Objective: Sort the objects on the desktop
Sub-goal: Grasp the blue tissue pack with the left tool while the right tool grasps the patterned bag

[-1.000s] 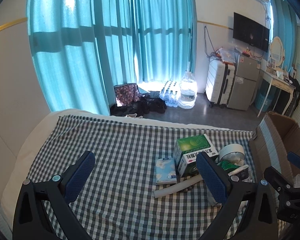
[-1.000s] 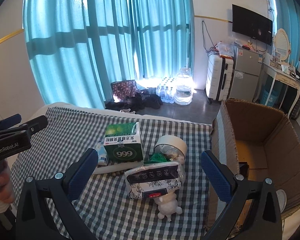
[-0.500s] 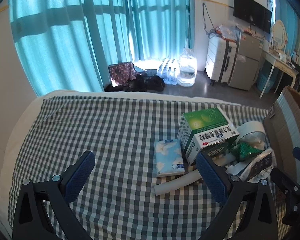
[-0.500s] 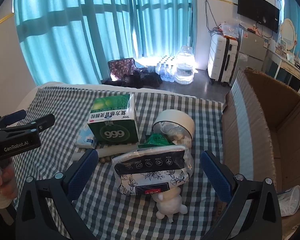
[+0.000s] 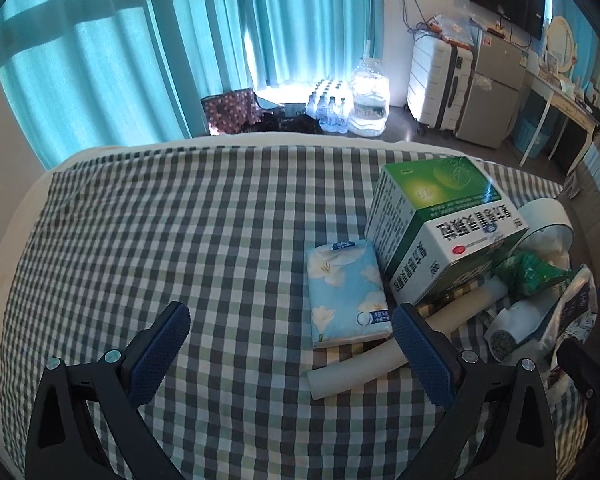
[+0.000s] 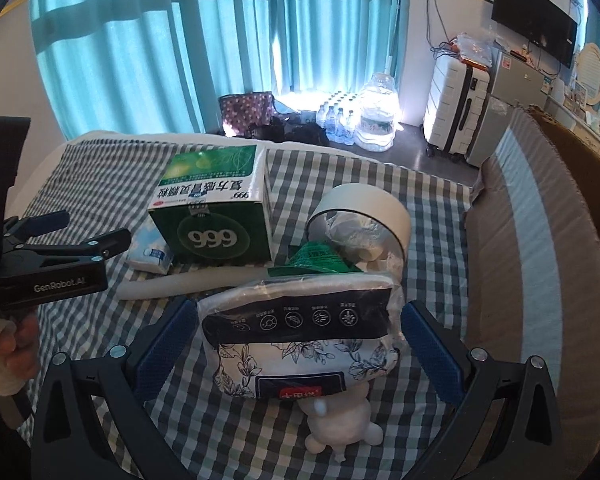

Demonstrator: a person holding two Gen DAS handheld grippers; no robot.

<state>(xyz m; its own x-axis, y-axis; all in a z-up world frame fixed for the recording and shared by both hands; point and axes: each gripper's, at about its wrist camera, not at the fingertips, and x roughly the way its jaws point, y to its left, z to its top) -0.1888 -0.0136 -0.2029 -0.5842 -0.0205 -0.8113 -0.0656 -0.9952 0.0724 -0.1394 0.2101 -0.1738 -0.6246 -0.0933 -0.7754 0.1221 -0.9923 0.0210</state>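
Floral wipes pack (image 6: 300, 332) between spread right tongs (image 6: 298, 344), seemingly untouched

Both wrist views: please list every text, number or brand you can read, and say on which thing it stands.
"GenRobot.AI": on the left gripper, seen from the right wrist.
"999": on the green box, upside down in large print.
Chinese lines on the box, floral pack and tissue pack: too small to read.
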